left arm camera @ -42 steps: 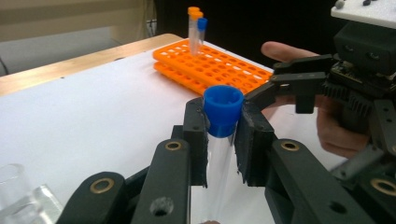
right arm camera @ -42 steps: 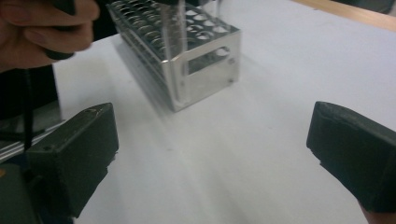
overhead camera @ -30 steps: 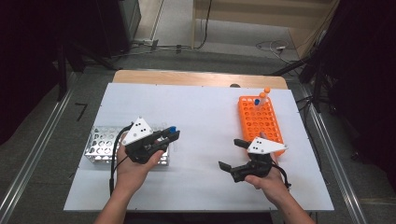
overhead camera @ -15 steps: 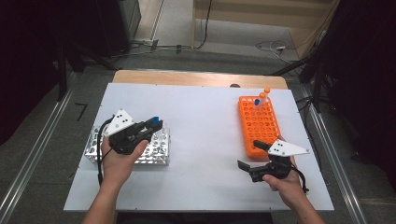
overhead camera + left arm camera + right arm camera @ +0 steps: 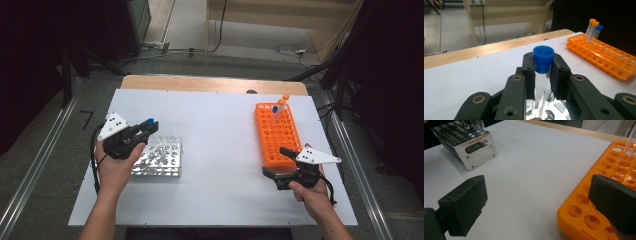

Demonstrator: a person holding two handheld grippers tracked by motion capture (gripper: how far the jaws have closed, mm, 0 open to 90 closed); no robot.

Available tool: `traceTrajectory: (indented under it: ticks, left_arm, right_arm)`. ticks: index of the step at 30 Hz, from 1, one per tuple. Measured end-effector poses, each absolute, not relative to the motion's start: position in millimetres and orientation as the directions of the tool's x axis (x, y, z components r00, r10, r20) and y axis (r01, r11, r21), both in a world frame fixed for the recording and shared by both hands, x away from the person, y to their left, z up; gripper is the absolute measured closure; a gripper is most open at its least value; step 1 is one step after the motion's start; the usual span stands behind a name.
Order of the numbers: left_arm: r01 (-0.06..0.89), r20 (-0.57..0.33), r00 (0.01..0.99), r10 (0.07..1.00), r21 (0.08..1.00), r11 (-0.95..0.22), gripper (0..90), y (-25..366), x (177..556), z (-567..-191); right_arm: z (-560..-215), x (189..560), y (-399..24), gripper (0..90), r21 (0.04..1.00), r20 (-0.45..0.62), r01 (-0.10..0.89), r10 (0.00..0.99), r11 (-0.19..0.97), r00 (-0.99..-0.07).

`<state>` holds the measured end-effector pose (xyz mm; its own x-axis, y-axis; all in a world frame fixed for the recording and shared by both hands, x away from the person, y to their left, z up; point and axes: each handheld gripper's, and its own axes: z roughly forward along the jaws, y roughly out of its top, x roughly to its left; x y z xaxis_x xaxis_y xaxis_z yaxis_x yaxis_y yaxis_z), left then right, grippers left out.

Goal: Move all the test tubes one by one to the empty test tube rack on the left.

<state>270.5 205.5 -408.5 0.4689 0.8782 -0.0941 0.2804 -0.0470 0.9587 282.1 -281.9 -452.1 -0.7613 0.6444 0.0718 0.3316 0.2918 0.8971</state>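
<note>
The left gripper (image 5: pixel 543 75) is pinching a blue-capped clear tube (image 5: pixel 542 82) just under its cap, above the metal rack (image 5: pixel 160 159) (likely light, slippery, breakable). The right gripper (image 5: pixel 536 202) is hanging spread.

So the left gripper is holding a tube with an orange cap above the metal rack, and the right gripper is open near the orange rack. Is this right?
Not quite: the cap is blue, not orange. The left gripper view shows the left gripper shut on the blue-capped tube. The rest stands: it is above the metal rack, and the right gripper is open near the orange rack.
</note>
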Motion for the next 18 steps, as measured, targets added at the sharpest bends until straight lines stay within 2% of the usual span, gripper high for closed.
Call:
traceTrajectory:
  ticks: [9, 18]
  left_arm:
    - [0.281, -0.098, 0.434, 0.896, 0.959, -0.032, 76.9, 202.7, 282.7, -418.9]
    - [0.346, -0.091, 0.432, 0.897, 0.936, -0.072, 76.9, 197.4, 289.1, -430.9]
  right_arm:
    - [-452.7, 283.2, -285.7, 0.9, 0.899, 0.076, 0.335, 0.653, 0.282, -0.753]
    - [-453.3, 283.8, -288.0, 0.9, 0.9, 0.076, 0.336, 0.658, 0.278, -0.749]
